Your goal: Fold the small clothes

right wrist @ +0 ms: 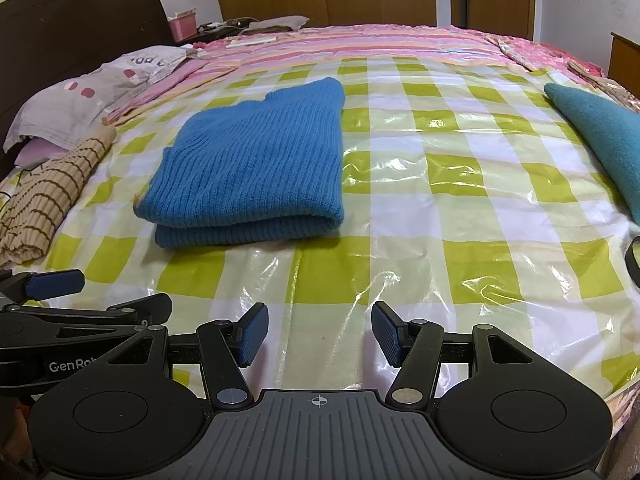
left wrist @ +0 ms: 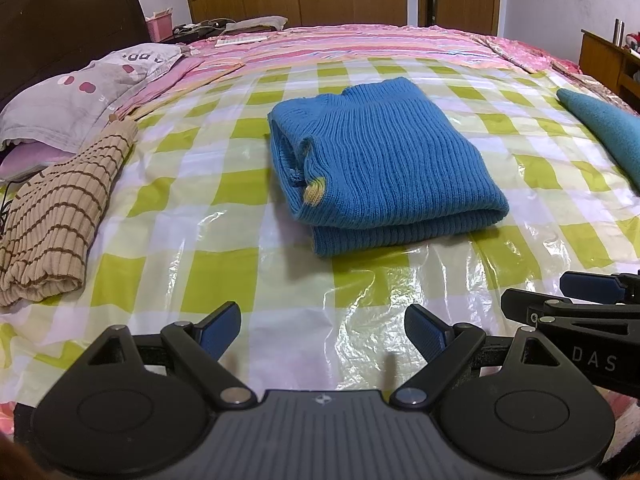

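Both tongs (left wrist: 322,332) (right wrist: 318,330) gape — folded sweater (left wrist: 380,160) ahead, apart.

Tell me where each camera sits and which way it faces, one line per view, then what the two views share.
Left wrist: rides on the left tool, low over the checked sheet, facing the blue sweater ahead; its own open fingers show, and the right tool enters at the right edge.
Right wrist: rides on the right tool, facing the same way; the sweater lies ahead-left, and the left tool enters at the left.
Shared: sweater, sheet, striped top, teal cloth, pillow.
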The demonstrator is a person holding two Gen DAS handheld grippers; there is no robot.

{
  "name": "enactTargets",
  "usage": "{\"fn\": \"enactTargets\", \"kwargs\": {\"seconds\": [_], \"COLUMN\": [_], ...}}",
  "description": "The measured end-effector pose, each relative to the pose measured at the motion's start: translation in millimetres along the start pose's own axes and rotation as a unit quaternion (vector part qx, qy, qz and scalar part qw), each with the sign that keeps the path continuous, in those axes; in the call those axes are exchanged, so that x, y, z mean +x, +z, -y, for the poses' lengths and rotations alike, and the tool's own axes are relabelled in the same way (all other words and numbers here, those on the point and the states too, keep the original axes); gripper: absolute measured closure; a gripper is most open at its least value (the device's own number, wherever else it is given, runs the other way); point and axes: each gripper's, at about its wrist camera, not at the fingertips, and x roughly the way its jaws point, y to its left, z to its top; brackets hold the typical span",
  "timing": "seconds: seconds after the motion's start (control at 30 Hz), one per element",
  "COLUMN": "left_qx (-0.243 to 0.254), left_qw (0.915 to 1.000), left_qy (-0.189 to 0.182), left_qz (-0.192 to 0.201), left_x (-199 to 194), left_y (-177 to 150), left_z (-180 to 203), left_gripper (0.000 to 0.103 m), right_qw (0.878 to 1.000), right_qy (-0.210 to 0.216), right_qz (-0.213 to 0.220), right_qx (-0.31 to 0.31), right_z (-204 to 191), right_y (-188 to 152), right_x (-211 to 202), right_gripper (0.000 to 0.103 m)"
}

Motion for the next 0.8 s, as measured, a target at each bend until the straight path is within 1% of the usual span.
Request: {"fn": "enactTargets", "kwargs": {"seconds": [0.8], "left_qx": [0.003], "left_qw": [1.0000], "left_qy": [0.002], "left_qz": [0.002], "left_x": [-0.9], "left_y": [-0.1], "left_z": [1.5], "left_gripper": [0.012], "right_qw": [1.000], "right_qy": [-0.004], "right_qz": [0.001], "right_qx": [0.000], "right_z": [0.9], "right_y": [-1.2], "right_x": [0.0], "right_gripper": [0.046]}}
